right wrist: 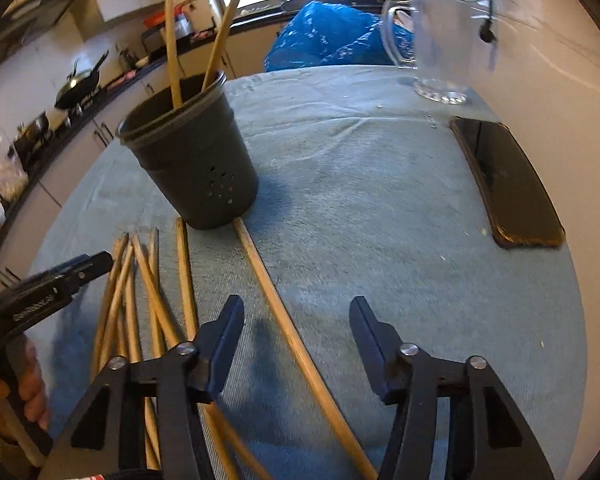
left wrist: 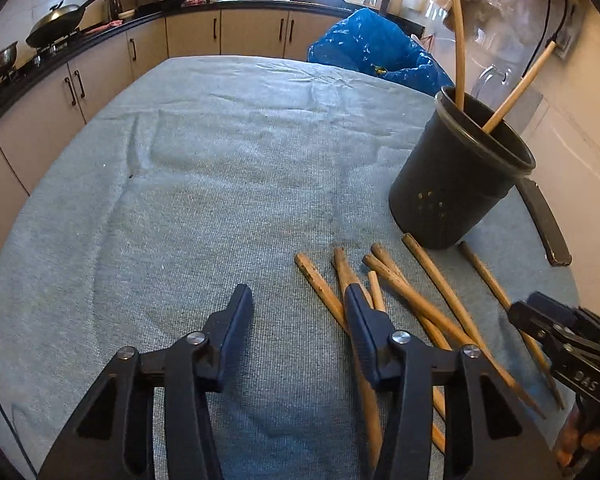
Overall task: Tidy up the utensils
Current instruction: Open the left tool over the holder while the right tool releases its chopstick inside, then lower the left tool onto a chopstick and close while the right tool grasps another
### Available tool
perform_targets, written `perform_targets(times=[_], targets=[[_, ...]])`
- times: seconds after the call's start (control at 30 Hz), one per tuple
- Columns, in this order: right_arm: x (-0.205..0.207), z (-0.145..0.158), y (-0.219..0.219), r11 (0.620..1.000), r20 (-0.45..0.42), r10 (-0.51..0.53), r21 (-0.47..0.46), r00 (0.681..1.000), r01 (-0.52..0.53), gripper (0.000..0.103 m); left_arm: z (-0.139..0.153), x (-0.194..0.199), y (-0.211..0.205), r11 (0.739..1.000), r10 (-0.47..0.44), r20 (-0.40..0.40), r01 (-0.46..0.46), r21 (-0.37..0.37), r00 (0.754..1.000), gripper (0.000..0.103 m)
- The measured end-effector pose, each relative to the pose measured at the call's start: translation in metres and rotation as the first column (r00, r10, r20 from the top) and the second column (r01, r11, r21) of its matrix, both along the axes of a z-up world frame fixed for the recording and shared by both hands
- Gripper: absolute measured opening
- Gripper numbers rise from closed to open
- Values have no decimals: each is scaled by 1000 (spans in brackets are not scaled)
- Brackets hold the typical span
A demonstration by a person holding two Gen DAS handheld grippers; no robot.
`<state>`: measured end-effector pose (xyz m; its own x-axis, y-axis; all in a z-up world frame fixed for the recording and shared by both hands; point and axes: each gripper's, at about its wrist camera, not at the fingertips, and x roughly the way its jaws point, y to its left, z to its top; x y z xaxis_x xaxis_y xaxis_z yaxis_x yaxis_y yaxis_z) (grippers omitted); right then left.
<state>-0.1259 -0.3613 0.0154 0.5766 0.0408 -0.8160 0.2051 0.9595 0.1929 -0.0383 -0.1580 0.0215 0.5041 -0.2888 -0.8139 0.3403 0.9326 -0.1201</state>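
A black utensil holder point(left wrist: 462, 176) stands on the blue-grey cloth with two wooden sticks point(left wrist: 458, 44) upright in it; it also shows in the right wrist view point(right wrist: 192, 160). Several wooden chopsticks point(left wrist: 400, 300) lie loose on the cloth in front of it, also seen in the right wrist view point(right wrist: 140, 300). One chopstick point(right wrist: 284, 320) lies apart, between my right gripper's fingers. My left gripper point(left wrist: 298, 300) is open and empty, its right finger over the pile. My right gripper point(right wrist: 296, 312) is open and empty, low above the cloth; it shows in the left wrist view point(left wrist: 548, 320).
A black phone point(right wrist: 508, 184) lies at the right edge of the table point(right wrist: 380, 200). A clear glass jug point(right wrist: 432, 40) stands at the far right. A blue plastic bag point(left wrist: 372, 52) sits behind the table. Kitchen counter with pans point(left wrist: 60, 20) runs along the left.
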Motion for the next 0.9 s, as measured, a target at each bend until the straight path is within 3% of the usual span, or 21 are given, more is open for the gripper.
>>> perform_targets(times=[0.07,0.1,0.17,0.27,0.33,0.4,0.53,0.6,0.77,0.8,0.83,0.9], targets=[[7,-2,6,999,-11,19,-28,1000,-19,49,0,-2,-4,1000,-11,-4,11,13,1000,28],[9,-3,9,999,-14,28,-39,1000,-29,46,-5,-1,-7,999,-26,-43,28,36,999,14],[15,-3,14,997,-14,36,-65,999,-37,43,-3,-4,-8,998,-32,-23,33,47,999,13],[22,-3,16,996,-17,40,-73,999,-41,40,0,-10,-2,999,-48,-63,47,-28,997,16],[25,-4,15,997,-19,39,-73,999,-40,40,5,-15,3,996,-56,-68,51,-76,996,33],[25,-4,14,996,-19,40,-75,999,-41,40,9,-22,8,994,-50,-45,45,-99,998,39],[23,-5,15,995,-13,45,-86,999,-46,40,9,-29,7,992,-75,-43,71,-100,996,39],[21,-4,18,995,-12,45,-92,999,-46,40,4,-32,3,995,-81,-30,79,-55,996,39],[21,-4,21,993,-20,44,-111,999,-46,39,-3,-37,-10,994,-98,-8,98,56,995,17],[23,-4,21,992,-24,42,-121,999,-44,36,-4,-38,-13,992,-102,-1,101,79,995,9],[23,-3,22,990,-30,33,-138,999,-37,25,-3,-38,-13,992,-94,0,94,83,996,7],[23,-3,19,992,-35,15,-124,999,-19,13,-2,-37,-7,994,-82,-23,84,64,996,7]])
